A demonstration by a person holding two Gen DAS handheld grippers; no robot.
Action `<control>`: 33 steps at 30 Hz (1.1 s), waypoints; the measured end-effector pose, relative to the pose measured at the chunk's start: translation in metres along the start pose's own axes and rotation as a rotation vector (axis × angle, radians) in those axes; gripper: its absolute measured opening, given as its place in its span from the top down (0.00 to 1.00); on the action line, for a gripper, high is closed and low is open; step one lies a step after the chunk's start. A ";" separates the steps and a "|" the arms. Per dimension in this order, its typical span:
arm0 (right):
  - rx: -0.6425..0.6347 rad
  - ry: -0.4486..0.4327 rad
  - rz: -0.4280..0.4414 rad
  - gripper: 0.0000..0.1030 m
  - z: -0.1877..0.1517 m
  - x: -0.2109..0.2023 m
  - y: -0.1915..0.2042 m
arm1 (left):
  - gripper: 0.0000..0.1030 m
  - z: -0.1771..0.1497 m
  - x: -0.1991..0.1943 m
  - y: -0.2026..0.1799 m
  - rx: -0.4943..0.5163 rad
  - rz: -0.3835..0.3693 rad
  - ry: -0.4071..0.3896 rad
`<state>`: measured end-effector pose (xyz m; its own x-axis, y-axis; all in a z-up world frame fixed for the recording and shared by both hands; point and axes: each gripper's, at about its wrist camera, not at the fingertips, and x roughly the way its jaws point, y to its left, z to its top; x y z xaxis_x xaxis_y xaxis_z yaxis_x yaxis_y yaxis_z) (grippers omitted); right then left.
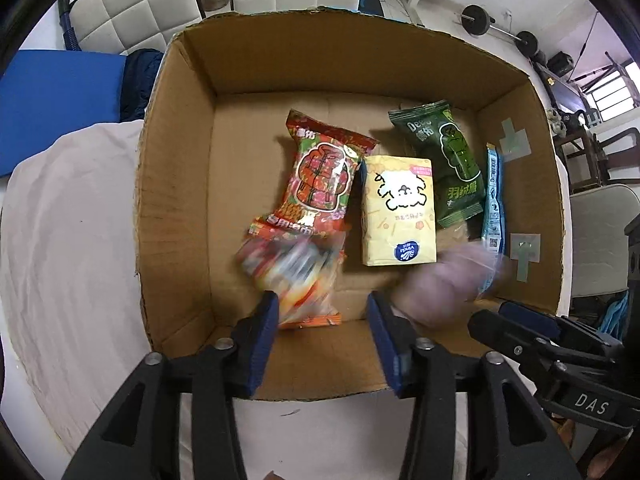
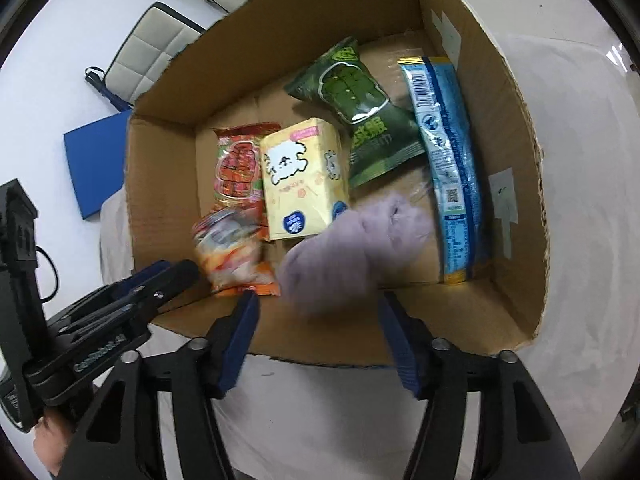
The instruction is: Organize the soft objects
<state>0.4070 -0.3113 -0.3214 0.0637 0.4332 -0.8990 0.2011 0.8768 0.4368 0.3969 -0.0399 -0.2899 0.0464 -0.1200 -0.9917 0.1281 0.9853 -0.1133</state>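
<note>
An open cardboard box [image 1: 176, 200] [image 2: 516, 160] holds a red packet [image 1: 324, 168] [image 2: 238, 168], a yellow tissue pack [image 1: 398, 212] [image 2: 302, 176], a green packet [image 1: 452, 160] [image 2: 360, 108] and a blue packet [image 1: 494, 200] [image 2: 448, 160]. My left gripper [image 1: 324, 332] is open over the box's near wall; a blurred orange snack bag [image 1: 298, 276] [image 2: 234, 256] is just beyond its fingertips. My right gripper [image 2: 318, 332] is open; a blurred lilac fluffy object [image 2: 352, 240] [image 1: 444, 280] is just beyond it in the box.
The box stands on a pale cloth [image 1: 72, 240] [image 2: 580, 200]. A blue mat [image 1: 60, 100] and white padded chairs [image 1: 132, 12] lie behind. Gym weights [image 1: 476, 20] stand far right. Each gripper shows in the other's view: the right one [image 1: 528, 320], the left one [image 2: 152, 280].
</note>
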 end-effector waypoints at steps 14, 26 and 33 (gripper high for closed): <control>-0.109 -0.068 -0.264 0.23 0.005 -0.006 0.016 | 0.48 -0.004 -0.016 0.008 -0.021 0.063 -0.061; -0.171 -0.132 -0.392 0.00 -0.001 -0.017 0.028 | 0.06 -0.010 -0.036 0.010 -0.048 0.120 -0.140; -0.182 -0.183 -0.378 0.00 -0.014 -0.048 0.037 | 0.06 -0.029 -0.074 0.003 -0.070 0.090 -0.214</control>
<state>0.3976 -0.2965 -0.2612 0.1938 0.0460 -0.9800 0.0699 0.9957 0.0606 0.3654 -0.0248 -0.2187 0.2639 -0.0470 -0.9634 0.0453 0.9983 -0.0363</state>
